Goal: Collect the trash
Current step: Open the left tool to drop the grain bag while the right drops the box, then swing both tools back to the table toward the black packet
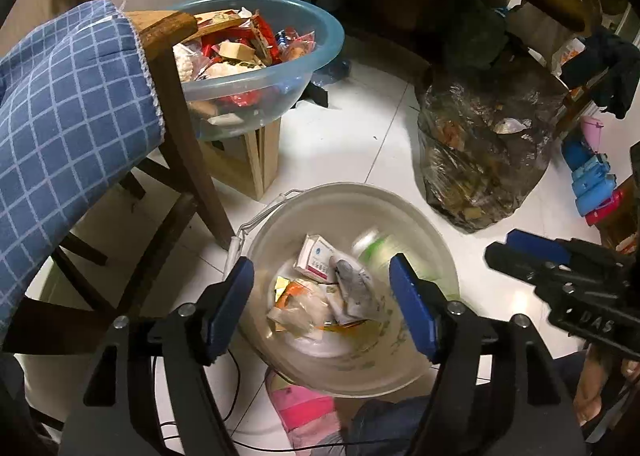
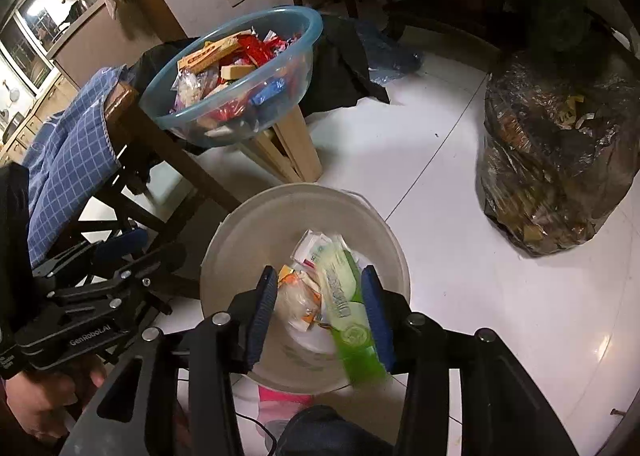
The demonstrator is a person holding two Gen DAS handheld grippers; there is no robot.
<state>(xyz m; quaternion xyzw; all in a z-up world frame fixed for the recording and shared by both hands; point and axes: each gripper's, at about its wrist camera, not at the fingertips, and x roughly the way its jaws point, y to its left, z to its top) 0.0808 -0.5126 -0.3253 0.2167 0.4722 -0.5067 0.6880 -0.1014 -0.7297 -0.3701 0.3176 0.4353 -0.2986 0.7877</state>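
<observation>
White plastic bucket [image 1: 420, 224] sits straight below the left tool [image 1: 322, 308], whose jaws gape empty over the wrappers. From the right wrist, the right tool [image 2: 320, 312] stands parted, a green packet [image 2: 352, 320] (print blurred) slipping lengthwise against its right pad; "GenRobot.AI" marks the other tool.

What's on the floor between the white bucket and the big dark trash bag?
Nothing: bare white tile separates the white bucket from the trash bag, seen in both wrist views.
</observation>
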